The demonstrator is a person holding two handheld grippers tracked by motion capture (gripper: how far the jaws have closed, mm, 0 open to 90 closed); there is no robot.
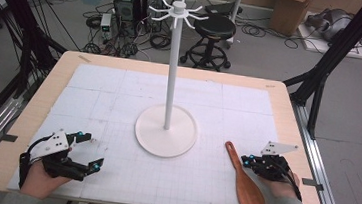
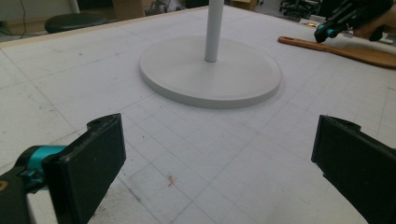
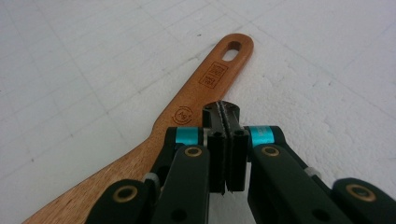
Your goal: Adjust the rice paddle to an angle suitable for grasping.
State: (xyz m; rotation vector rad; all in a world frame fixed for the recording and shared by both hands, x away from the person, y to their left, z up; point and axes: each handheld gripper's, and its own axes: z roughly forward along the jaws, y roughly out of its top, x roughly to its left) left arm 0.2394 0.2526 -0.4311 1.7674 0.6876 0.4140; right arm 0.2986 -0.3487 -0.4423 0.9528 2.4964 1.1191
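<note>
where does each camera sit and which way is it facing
High view: above the person's side, looking forward and down on the table; both hands show, left tool and right tool beside the wooden spatula, white hook stand in the middle.
Left gripper view: rides the left tool, low over the mat, facing the stand's base; its jaws stand wide apart.
Right gripper view: rides the right tool, looking down at the spatula handle; jaws together.
Shared: all three show the spatula.

Beyond my table (image 1: 27, 117) lay grey floor (image 1: 359, 109), tangled cables (image 1: 124, 41), a black stool (image 1: 215, 27) and cardboard boxes (image 1: 291, 9) far ahead.
</note>
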